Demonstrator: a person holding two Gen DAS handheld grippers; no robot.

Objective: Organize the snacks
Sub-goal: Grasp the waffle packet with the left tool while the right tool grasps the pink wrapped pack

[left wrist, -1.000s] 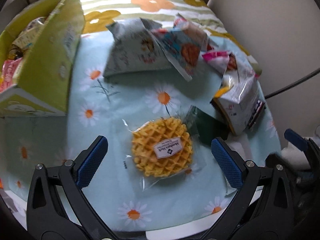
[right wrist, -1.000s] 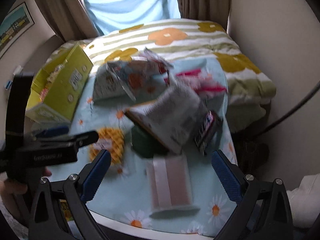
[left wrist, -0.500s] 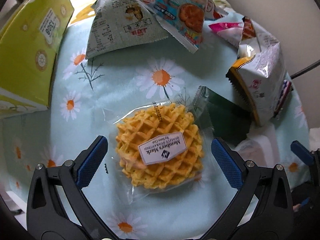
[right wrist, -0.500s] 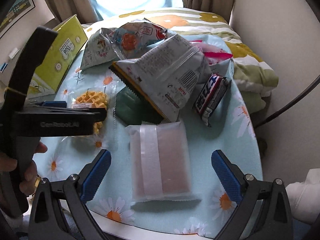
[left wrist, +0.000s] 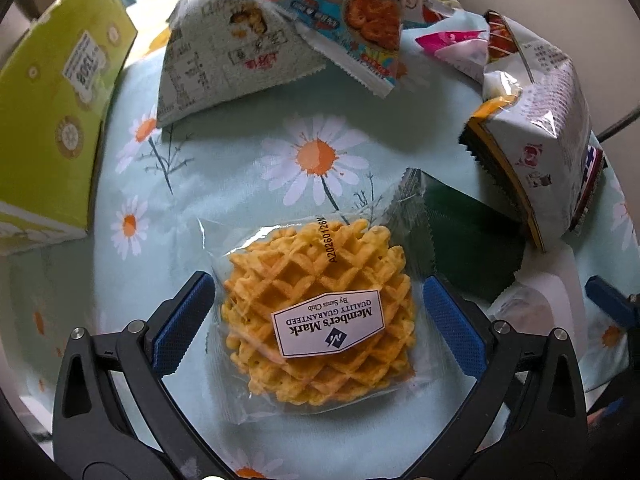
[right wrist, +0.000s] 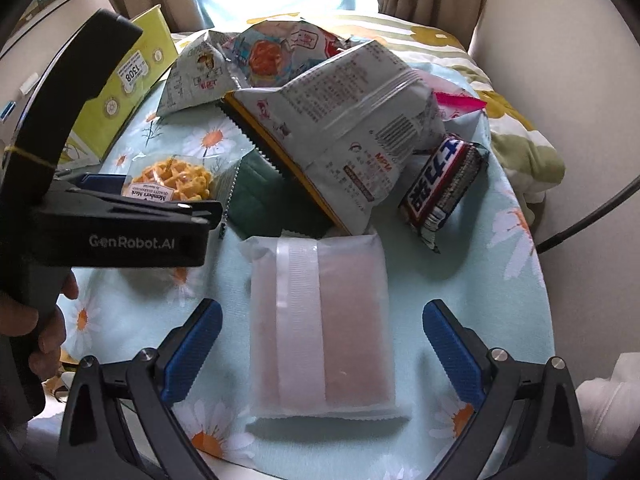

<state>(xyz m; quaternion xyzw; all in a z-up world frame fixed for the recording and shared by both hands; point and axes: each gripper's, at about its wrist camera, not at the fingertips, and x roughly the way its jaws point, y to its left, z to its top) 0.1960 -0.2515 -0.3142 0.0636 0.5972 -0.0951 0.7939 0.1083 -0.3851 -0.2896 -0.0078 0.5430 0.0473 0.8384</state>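
A wrapped yellow waffle (left wrist: 318,304) with a white label lies on the daisy tablecloth (left wrist: 224,168). My left gripper (left wrist: 318,316) is open, its blue pads on either side of the waffle pack. In the right wrist view the same waffle (right wrist: 172,182) shows behind the left gripper's black body (right wrist: 120,224). A frosted white packet (right wrist: 320,332) with a pinkish bar inside lies flat between the pads of my open right gripper (right wrist: 322,340). The yellow-green box (left wrist: 52,128) stands at the left.
Several puffed snack bags (right wrist: 340,132) are piled at the back of the table, with a dark green sachet (left wrist: 468,248) and a chocolate bar (right wrist: 444,184) beside them. A floral cushion (right wrist: 516,120) and a black cable (right wrist: 592,208) lie to the right. A hand (right wrist: 36,332) holds the left gripper.
Both grippers have moved forward and down. The waffle now lies between the left pads, and the frosted packet between the right pads. Both stay open.
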